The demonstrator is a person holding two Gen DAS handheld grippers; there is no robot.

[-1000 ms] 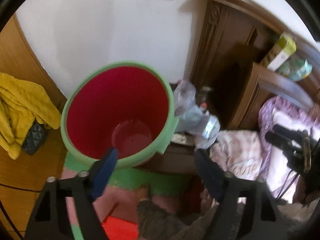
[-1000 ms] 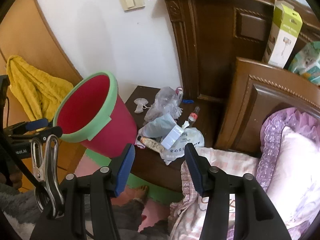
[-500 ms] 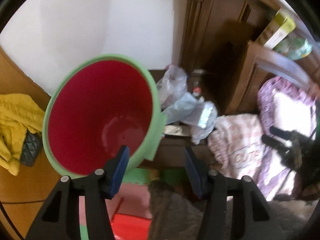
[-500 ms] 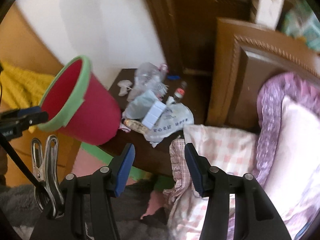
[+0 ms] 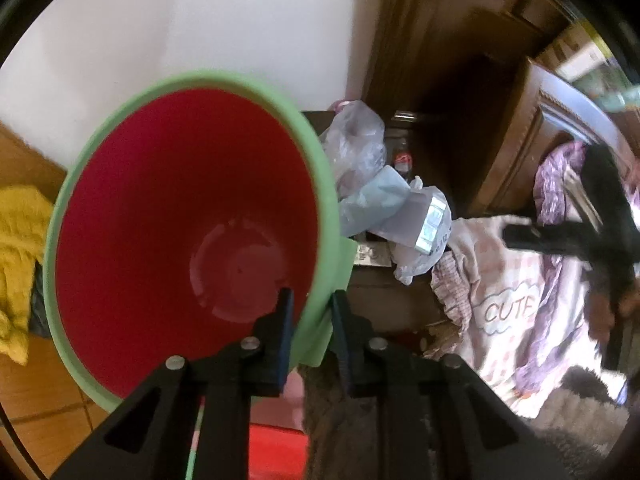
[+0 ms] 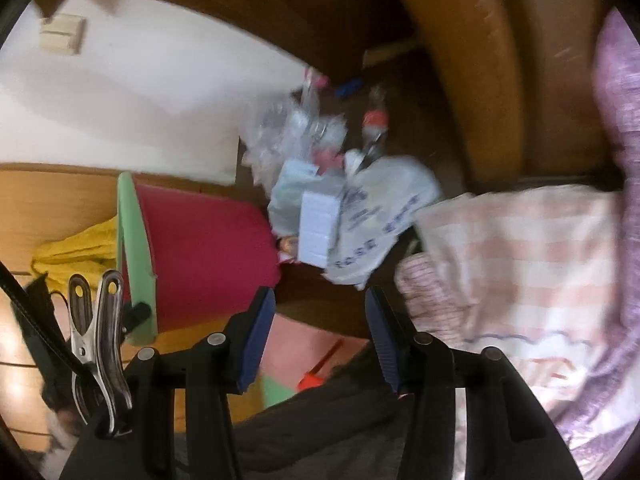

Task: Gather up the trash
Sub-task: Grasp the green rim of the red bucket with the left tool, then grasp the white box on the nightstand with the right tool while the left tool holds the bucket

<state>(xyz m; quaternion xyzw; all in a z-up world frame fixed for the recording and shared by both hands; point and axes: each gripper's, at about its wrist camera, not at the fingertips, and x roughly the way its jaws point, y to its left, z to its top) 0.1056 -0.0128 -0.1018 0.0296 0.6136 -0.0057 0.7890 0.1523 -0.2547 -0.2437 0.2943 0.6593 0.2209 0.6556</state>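
Note:
A red bin with a green rim (image 5: 180, 220) is tilted toward me in the left wrist view. My left gripper (image 5: 310, 312) is shut on the bin's green rim, one finger inside and one outside. A pile of trash lies on the dark nightstand (image 5: 376, 296): a clear plastic bag (image 5: 356, 144), a pale blue bag (image 5: 376, 200), a white printed bag (image 6: 380, 216), a small white box (image 6: 318, 220) and a red-capped bottle (image 6: 375, 128). My right gripper (image 6: 320, 332) is open and empty, in front of and below the pile. The bin also shows in the right wrist view (image 6: 200, 248).
A pink checked blanket (image 6: 520, 264) and purple bedding (image 6: 616, 120) lie at the right. A wooden headboard (image 6: 500, 60) stands behind the nightstand. A yellow cloth (image 5: 16, 264) hangs at the left. A white wall (image 5: 200, 20) is behind the bin.
My left gripper has closed onto the bin's green rim; it was open before. The right gripper has swung in closer and lower toward the trash pile, and its view is blurred.

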